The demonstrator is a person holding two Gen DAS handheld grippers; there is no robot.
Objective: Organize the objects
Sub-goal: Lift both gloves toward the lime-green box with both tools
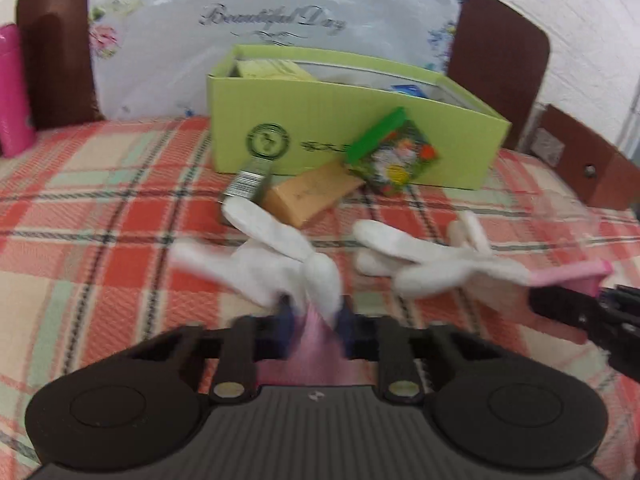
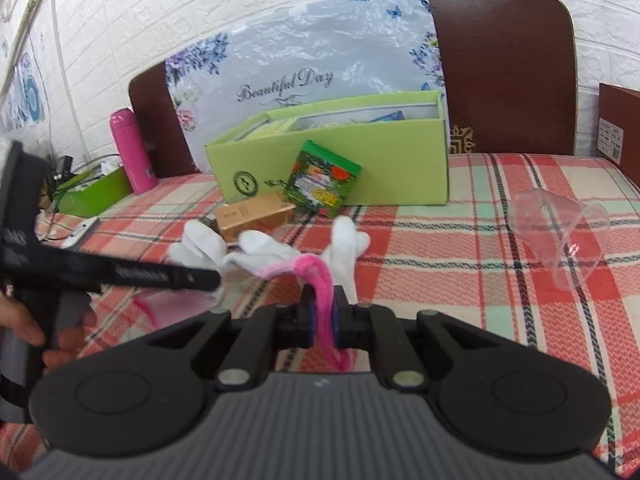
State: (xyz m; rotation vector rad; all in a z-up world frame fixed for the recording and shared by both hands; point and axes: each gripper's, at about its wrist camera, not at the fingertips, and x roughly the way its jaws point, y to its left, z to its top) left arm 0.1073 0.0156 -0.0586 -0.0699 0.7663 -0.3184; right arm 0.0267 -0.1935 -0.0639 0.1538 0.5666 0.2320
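Observation:
A pair of white gloves with pink cuffs lies on the plaid bed cover. My left gripper (image 1: 313,314) is shut on the pink cuff of one glove (image 1: 276,256). My right gripper (image 2: 322,314) is shut on the bright pink cuff of the other glove (image 2: 344,240), which also shows in the left wrist view (image 1: 424,264). Behind them stands an open green cardboard box (image 1: 340,136), also in the right wrist view (image 2: 360,160). Against it lean a green floral packet (image 1: 394,152) and a tan box (image 1: 312,196).
A small silver-labelled item (image 1: 250,178) lies by the tan box. A clear plastic cup (image 2: 560,232) lies on its side at right. A pink bottle (image 2: 132,152) and a green tray (image 2: 96,196) stand at far left. A wooden headboard (image 2: 504,68) and brick wall are behind.

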